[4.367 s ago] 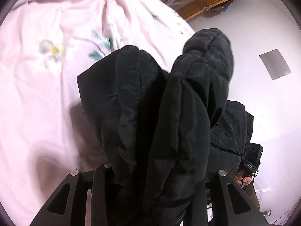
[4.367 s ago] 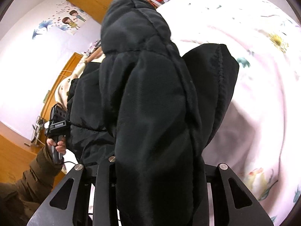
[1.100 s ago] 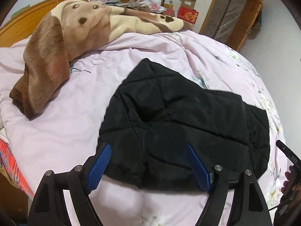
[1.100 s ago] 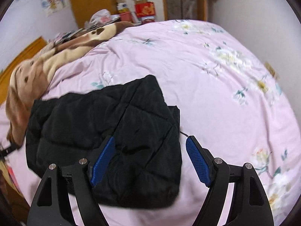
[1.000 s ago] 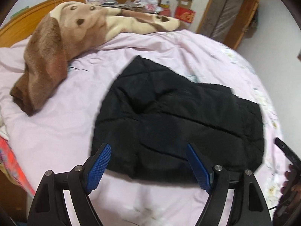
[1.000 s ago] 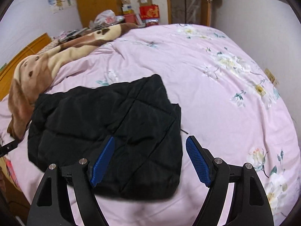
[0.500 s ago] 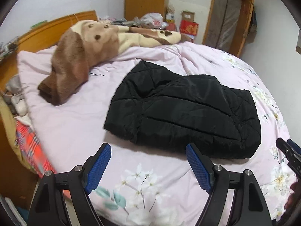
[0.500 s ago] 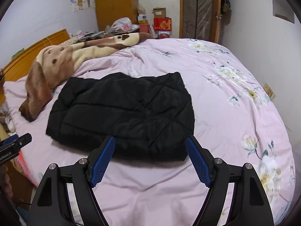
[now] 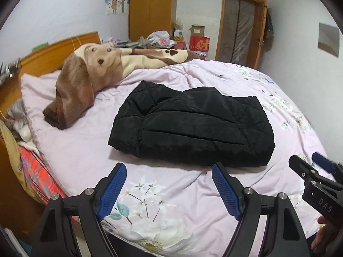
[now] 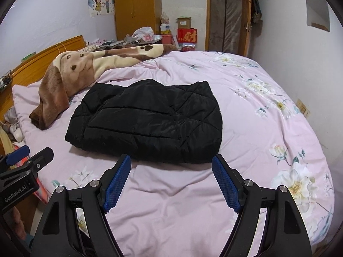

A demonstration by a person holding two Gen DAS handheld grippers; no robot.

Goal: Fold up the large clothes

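bedroom with a big bed in a pink floral duvet was the whole scene. starting from the left gripper: its jaws were spread wide with nothing between them, blue pads facing each other, held over the near edge of the bed and apart from everything. same story for the right gripper, wide apart and empty, hanging over plain pink duvet just short of the coat. each gripper also showed up at the edge of the other's view, the left one at the far left of the right wrist view, the right one at the far right of the left wrist view.

just past both of them lay the black quilted jacket, folded into a chunky rectangle-ish bundle, resting flat on the middle of the bed, not touched by either gripper. in the left wrist view the jacket sat a bit right of centre.

further out, a brown and cream dog-print blanket was heaped along the headboard side, near the jacket's far left corner; couldn't tell if they touched. behind that a wooden headboard, then a wooden wardrobe, a cartoon couple poster on the wall, a red box and a white plastic bag among clutter, and a wooden door at the back.
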